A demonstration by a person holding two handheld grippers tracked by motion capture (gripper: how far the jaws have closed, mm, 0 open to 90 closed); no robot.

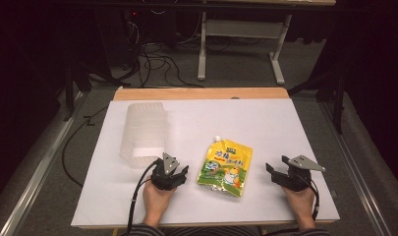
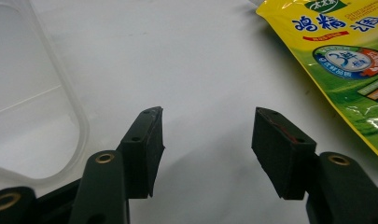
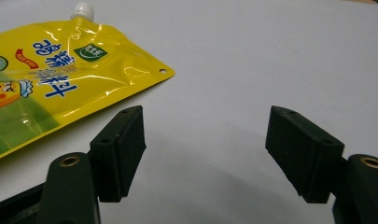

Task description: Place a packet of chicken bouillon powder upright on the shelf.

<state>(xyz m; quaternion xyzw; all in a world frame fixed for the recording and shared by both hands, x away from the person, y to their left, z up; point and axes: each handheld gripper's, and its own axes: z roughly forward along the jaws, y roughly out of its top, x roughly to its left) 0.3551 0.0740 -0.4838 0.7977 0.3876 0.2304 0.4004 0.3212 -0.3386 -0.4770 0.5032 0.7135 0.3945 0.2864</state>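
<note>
As seen from the high view, the yellow spouted pouch point(image 1: 225, 168) lies flat on the white desk point(image 1: 265, 123) between the left gripper point(image 1: 181, 173) and the right gripper point(image 1: 271, 170), with a clear plastic container point(image 1: 143, 133) just beyond the left one; both hands rest near the desk's front edge, flanking the pouch, probably ready to reach it. Left gripper view: jaws apart over bare desk, container rim point(image 2: 79, 126) at left, pouch point(image 2: 345, 60) at right. Right gripper view: jaws apart, holding nothing, pouch point(image 3: 60, 93) and its white cap point(image 3: 82, 10) to the left.
</note>
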